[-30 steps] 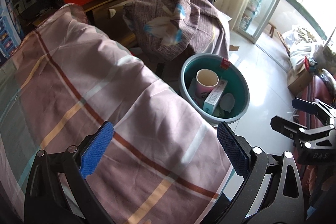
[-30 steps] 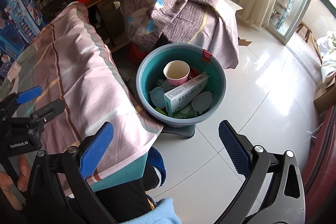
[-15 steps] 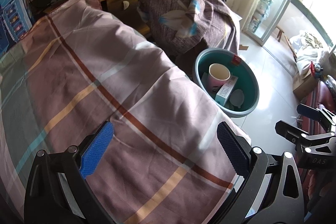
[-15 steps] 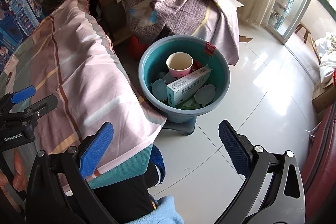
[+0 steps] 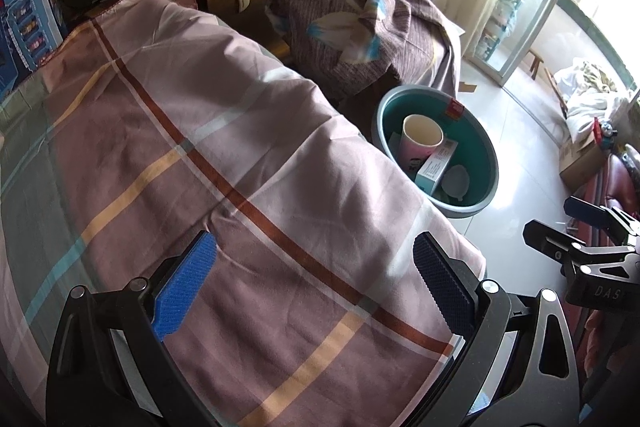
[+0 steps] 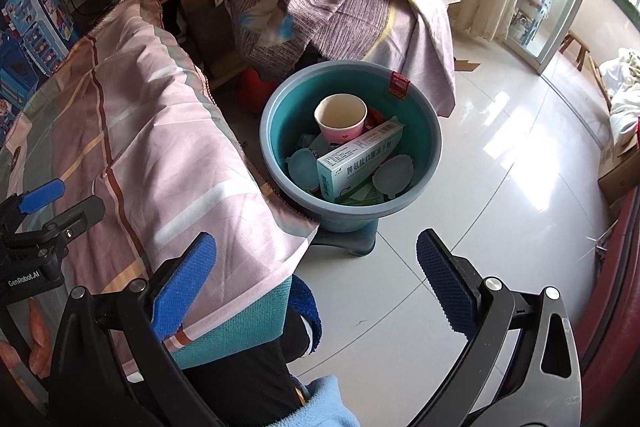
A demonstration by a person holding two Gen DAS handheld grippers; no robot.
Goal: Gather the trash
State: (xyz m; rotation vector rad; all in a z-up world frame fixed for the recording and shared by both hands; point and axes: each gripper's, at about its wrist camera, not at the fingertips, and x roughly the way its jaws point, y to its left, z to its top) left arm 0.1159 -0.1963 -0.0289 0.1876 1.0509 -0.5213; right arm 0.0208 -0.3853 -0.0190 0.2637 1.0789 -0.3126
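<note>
Two handheld grippers hover with nothing between their fingers: the left gripper (image 5: 314,285) spread wide above a counter draped in a pink plaid cloth (image 5: 208,131), the right gripper (image 6: 316,277) equally wide over the glossy white tiled floor (image 6: 500,163). One round blue-grey plastic basin (image 6: 430,163) with a teal interior stands on the floor just beside the cloth's hanging edge, a small red tag (image 6: 399,83) on its far rim. Inside lie the collected scraps: one pink paper cup (image 6: 342,119), upright and open-mouthed; one long rectangular white-and-teal carton (image 6: 358,159) printed with characters, leaning slantwise across the middle; and two pale, round, flattened pieces (image 6: 394,173) (lids or pads, it is hard to tell) either side of the carton. Behind the basin, one piece of furniture sits under a purplish woven cover (image 6: 340,3). Each gripper carries two textured blue pads (image 6: 182,289) on black metal arms.
</note>
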